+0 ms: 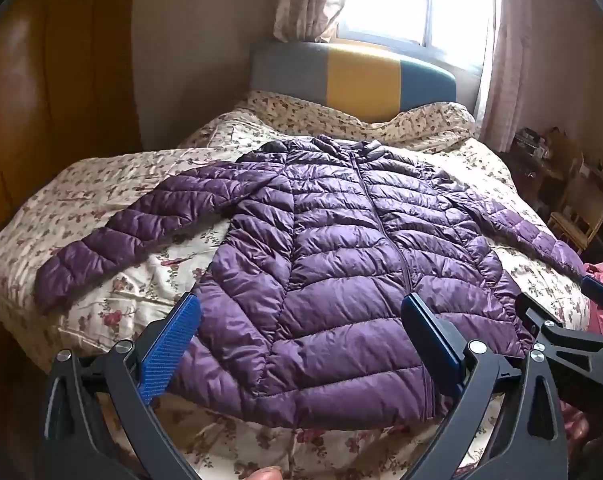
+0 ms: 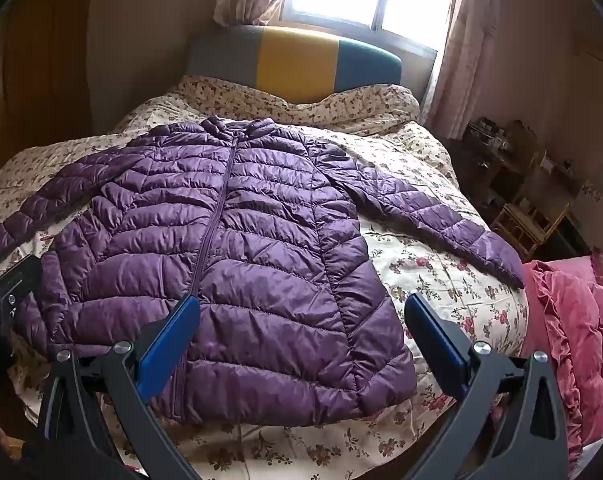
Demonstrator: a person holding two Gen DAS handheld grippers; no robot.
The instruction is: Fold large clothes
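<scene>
The quilted purple down jacket lies flat, zipped, front up on the floral cream bedspread, its long axis running straight away from both sets of jaws, hem nearest. The left gripper and right gripper hover spread wide and empty above the hem, about equally near.
</scene>
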